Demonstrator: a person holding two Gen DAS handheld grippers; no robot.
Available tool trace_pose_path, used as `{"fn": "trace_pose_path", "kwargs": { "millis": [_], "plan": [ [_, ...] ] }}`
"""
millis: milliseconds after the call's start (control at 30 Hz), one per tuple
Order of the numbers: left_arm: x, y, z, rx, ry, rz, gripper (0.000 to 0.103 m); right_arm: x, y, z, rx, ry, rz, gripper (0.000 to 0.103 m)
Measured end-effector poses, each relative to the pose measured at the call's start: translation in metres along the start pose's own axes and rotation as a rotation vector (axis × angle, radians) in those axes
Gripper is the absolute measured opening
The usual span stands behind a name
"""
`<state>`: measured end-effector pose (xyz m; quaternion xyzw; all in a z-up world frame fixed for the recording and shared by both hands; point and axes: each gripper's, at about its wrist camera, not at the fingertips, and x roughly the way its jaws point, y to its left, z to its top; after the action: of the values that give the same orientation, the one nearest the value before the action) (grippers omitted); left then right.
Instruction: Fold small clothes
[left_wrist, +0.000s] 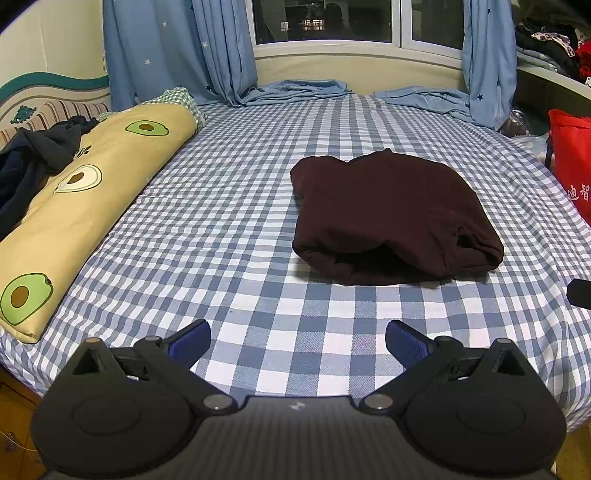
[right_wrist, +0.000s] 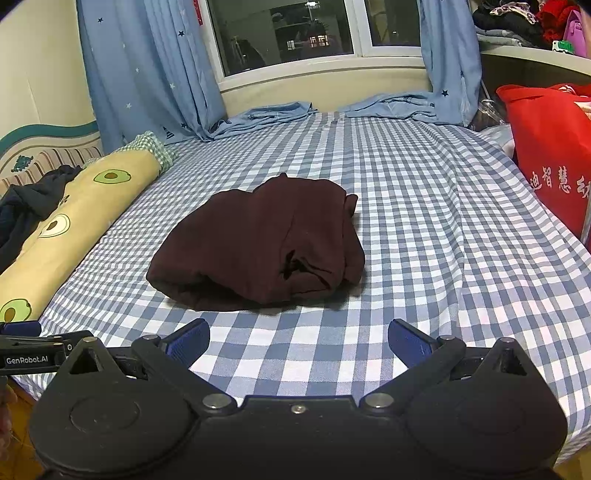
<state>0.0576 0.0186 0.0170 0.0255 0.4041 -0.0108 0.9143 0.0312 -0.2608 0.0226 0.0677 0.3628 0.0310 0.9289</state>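
The garment (left_wrist: 391, 214) lies on the bed (left_wrist: 240, 206), a dark maroon bundle already folded over itself into a thick, rounded packet; it rests between the avocado pillow (left_wrist: 74, 206) and the red bag (left_wrist: 572, 162), nearer to the bag. Your left gripper (left_wrist: 298, 341) hovers in front of it with fingers wide apart and nothing between them; your right gripper (right_wrist: 299, 339) is the same, fingers spread and empty, just before the near edge of the garment.

I judge the cloth to be soft, light and limp; it will sag and slide open if you lift one layer only. Take hold at the near folded edge, pinching all layers together, one gripper toward each corner; the checked sheet below is also loose, so keep your fingers from catching it.

The right view shows an open pocket of cloth at the garment's near right corner, and a part of the left gripper (right_wrist: 33, 350) beside the pillow; the left view shows instead the long rolled near edge, and a dark object (left_wrist: 580, 293) at the picture's edge below the bag, which I cannot identify.
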Motion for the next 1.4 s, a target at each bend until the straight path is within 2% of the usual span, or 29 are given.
{"fn": "trace_pose_path", "kwargs": {
  "millis": [1400],
  "plan": [
    [0.0005,-0.0002,-0.0058,0.024,0.013,-0.006,0.102,-0.0001,-0.0049,-0.0033,0.028,0.013,-0.006,0.102]
  ]
}}
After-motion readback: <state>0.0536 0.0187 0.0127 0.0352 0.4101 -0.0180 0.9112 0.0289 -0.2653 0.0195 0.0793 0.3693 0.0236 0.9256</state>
